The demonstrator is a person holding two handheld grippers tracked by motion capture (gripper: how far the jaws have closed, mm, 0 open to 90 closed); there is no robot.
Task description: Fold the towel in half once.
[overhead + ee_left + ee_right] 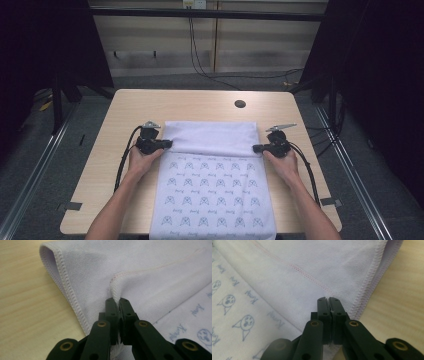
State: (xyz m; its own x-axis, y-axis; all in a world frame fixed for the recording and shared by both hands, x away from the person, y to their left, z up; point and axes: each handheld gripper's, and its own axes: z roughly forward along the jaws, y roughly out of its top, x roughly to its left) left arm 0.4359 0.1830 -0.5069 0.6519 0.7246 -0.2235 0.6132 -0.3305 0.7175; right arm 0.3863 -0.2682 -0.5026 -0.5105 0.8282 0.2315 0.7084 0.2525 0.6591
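Wooden table [125, 107] bears folded towel [212, 137], hole [240, 104].

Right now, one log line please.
towel: far end folded over | left gripper: shut on hem | right gripper: shut on hem

towel [212, 190] | near end cut off (bottom edge) | print blurred

High view above the table [125, 107] facing forward-down, gripper views close — all sharing the towel [212, 175]
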